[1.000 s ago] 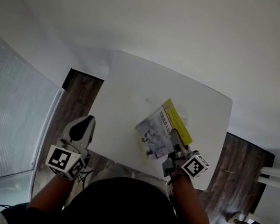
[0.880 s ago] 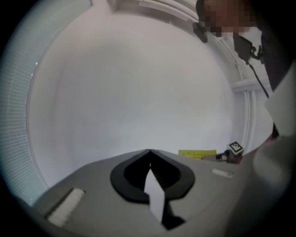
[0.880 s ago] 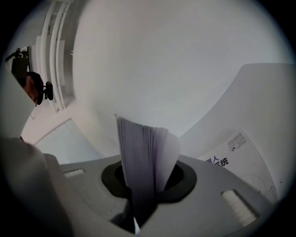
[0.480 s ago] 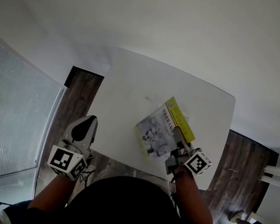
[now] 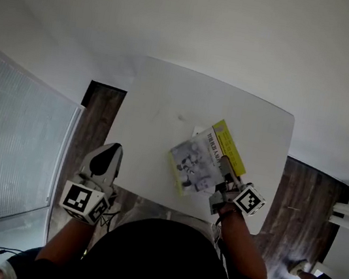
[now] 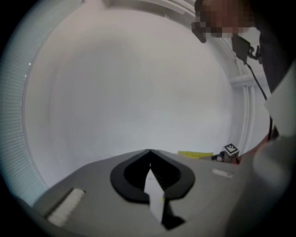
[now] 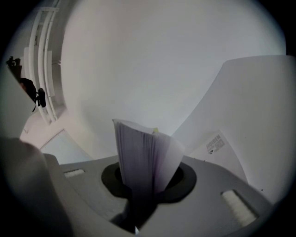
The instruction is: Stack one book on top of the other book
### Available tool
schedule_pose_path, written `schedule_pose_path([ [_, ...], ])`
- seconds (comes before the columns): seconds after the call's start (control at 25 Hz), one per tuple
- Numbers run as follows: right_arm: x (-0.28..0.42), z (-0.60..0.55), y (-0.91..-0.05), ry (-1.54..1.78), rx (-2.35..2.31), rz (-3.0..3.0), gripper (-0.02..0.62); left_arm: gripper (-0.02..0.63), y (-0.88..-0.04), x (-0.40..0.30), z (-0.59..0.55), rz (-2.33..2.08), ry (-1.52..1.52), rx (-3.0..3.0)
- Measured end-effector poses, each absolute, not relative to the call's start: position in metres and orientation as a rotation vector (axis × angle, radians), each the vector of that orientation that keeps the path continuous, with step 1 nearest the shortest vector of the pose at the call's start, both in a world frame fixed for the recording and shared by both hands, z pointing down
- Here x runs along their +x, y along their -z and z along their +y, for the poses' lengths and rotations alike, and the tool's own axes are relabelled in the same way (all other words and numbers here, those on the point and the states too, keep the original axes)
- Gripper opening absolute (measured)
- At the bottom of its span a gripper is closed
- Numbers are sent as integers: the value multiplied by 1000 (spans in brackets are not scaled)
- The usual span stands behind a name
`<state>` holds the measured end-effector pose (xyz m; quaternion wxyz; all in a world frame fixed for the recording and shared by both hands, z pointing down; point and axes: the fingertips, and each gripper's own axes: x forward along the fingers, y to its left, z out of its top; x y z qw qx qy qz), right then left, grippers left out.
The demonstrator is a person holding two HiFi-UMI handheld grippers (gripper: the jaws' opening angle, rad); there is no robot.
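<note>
A book with a grey cover and a yellow strip (image 5: 202, 161) hangs tilted just over the white table (image 5: 161, 100), near its front right. My right gripper (image 5: 222, 177) is shut on its near edge; in the right gripper view the fanned pages (image 7: 141, 155) stand up between the jaws. A second, white book (image 7: 215, 144) lies flat on the table just beyond and to the right of the held one. My left gripper (image 5: 103, 160) hovers off the table's front left edge, shut and holding nothing. From the left gripper view the yellow-strip book (image 6: 195, 154) shows far off to the right.
Dark wood floor (image 5: 94, 122) shows to the left of the table and to its right (image 5: 304, 197). A frosted glass panel (image 5: 8, 141) runs along the left. The person's dark-clothed body (image 5: 154, 258) fills the bottom of the head view. White walls lie beyond the table.
The right gripper has lowered the grey and yellow book a little toward the table and rolled it slightly. The left gripper has stayed where it was.
</note>
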<state>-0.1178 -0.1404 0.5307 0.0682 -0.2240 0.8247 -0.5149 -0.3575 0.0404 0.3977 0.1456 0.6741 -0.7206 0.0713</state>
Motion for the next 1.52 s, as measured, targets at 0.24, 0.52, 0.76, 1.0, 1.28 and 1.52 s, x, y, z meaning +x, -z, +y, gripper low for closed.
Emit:
schedule_pose_path([
  [0.24, -111, -143, -544, 1597, -696, 2462, 75, 3, -393, -350, 41, -2082, -232, 1938],
  [0.52, -110, -147, -558, 1628, -682, 2456, 75, 3, -396, -341, 34, -2073, -250, 1924],
  [0.76, -104, -147, -579, 1715, -708, 2441, 74, 2, -399, -334, 24, -2069, -268, 1905],
  [1.0, -96, -146, -600, 1777, -781, 2407, 74, 3, -400, -335, 21, -2064, -302, 1905],
  [1.28, -94, -148, -611, 1781, -773, 2395, 74, 3, -405, -333, 23, -2067, -302, 1892],
  [1.52, -93, -150, -621, 1811, -791, 2409, 74, 3, -404, -332, 30, -2079, -323, 1864],
])
